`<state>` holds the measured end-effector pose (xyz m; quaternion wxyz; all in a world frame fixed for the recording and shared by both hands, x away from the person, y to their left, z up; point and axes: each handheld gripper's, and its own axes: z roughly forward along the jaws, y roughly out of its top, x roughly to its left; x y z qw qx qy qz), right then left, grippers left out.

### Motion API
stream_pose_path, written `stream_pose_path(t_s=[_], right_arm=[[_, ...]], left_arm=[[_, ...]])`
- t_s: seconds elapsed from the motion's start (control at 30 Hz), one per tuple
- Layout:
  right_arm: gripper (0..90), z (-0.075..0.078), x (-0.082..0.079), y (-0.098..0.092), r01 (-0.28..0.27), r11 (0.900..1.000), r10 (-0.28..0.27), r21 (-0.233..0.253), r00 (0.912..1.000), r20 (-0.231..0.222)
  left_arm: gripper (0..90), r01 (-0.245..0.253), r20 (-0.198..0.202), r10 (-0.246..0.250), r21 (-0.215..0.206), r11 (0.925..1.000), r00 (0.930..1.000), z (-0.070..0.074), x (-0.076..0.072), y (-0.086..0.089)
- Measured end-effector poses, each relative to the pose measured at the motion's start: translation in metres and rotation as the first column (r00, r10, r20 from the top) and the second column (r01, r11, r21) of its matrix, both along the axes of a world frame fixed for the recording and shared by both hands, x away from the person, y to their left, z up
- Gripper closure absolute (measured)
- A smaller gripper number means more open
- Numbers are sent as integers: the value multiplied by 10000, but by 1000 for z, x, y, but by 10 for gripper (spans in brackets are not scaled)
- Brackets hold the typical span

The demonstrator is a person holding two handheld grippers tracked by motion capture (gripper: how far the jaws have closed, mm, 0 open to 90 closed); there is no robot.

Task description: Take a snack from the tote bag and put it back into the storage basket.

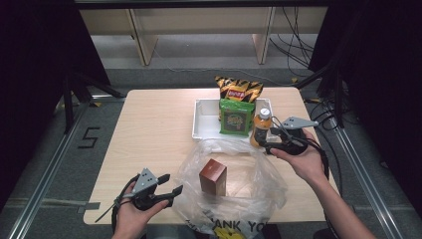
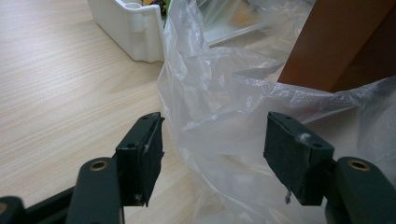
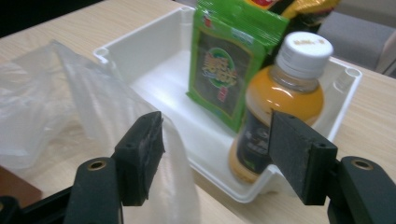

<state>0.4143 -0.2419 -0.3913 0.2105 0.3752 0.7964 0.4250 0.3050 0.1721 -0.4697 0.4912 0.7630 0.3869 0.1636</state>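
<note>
Dark curtains and a grey floor surround my light wooden worktop point(image 1: 149, 144); all places below are given relative to the white tray point(image 1: 204, 124).

Item 1: clear plastic bag point(image 1: 259, 184), crumpled, lying open on the worktop just in front of the tray, its back edge touching the tray's near wall. Printed lettering shows at its front edge.

Item 2: white tray, rectangular, at the middle rear of the worktop.

Item 3: yellow and black snack bag point(image 1: 239, 88), upright at the tray's rear wall, rising above it.

Item 4: green packet point(image 1: 236, 117), upright inside the tray, right of its middle, in front of the snack bag.

Item 5: brown box point(image 1: 213, 176), upright inside the plastic bag, in front of the tray.

Item 6: orange juice bottle point(image 1: 261, 127), white cap, upright in the tray's near right corner, just beside the green packet.

Item 7: my right tongs point(image 3: 215, 149), at the tray's near right corner, jaws apart. One jaw is in front of the bottle's lower body, the other over the bag's edge; whether either touches, I cannot tell.

Item 8: my left tongs point(image 2: 212, 156), well in front and left of the tray, jaws apart, with a fold of the plastic bag between them, not clamped.
</note>
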Motion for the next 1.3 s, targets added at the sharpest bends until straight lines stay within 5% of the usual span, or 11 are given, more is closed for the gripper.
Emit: stream_pose_path(t_s=[0.4,0.43,0.7,0.73,0.9,1.3], right_arm=[[356,8,-28,27,-1150,9911,1111,671,9920,591],[353,9,-31,29,-1080,9914,1056,745,9938,351],[344,9,-35,38,-1458,9864,1406,753,9876,702],[342,10,-38,38,-1585,9840,1559,815,9871,366],[337,7,-39,42,-1507,9851,1467,830,9878,519],[327,7,-53,51,-2311,9655,2254,1202,9725,591]], left_arm=[[366,-198,-60,197,-85,9998,9998,1,-2,0],[366,-235,-70,234,-90,9997,9997,1,-2,0],[367,-194,-70,194,-85,9998,9998,1,-2,0],[367,-193,-72,192,-85,9998,9998,1,-2,0],[366,-138,-24,137,-118,9998,9999,1,-2,-1],[367,-159,155,160,-58,9999,9998,4,-4,2]])
